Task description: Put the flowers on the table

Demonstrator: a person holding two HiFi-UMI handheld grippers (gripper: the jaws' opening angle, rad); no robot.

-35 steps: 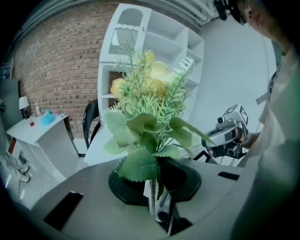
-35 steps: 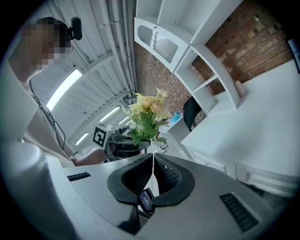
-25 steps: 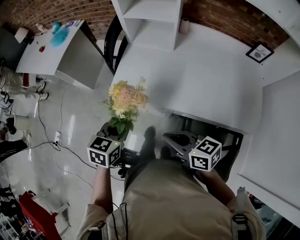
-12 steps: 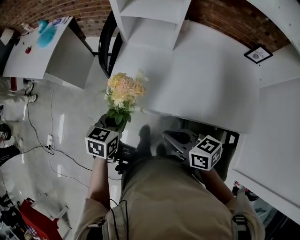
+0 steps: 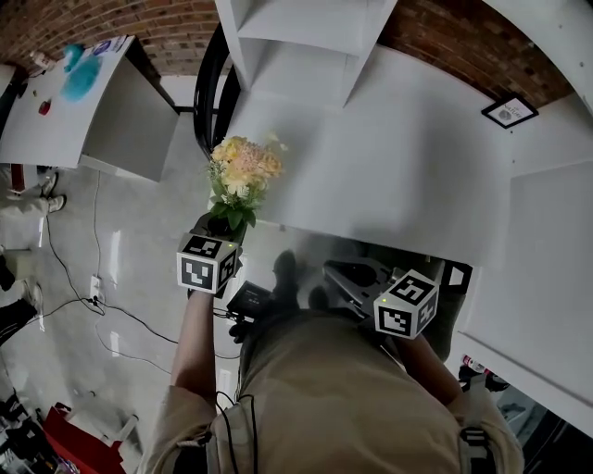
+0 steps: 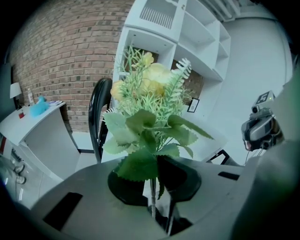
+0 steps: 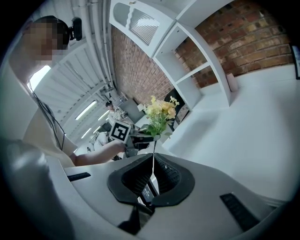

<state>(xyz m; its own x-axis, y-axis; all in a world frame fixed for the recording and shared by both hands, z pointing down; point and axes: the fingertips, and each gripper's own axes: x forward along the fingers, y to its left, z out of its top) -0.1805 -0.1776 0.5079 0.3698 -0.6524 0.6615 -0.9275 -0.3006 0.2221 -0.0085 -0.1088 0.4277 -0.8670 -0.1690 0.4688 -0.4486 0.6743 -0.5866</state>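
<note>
Clamping the left gripper (image 5: 222, 227) on the stems of the flowers (image 5: 243, 171), blooms upright, just at the near left edge of the white table (image 5: 389, 167), not yet set down. Holding the right gripper (image 7: 152, 173) pinched shut on nothing. Facing a white shelf unit (image 5: 296, 37), brick wall (image 5: 93, 18), black chair (image 5: 211, 93), glossy pale floor (image 5: 120, 241).
</note>
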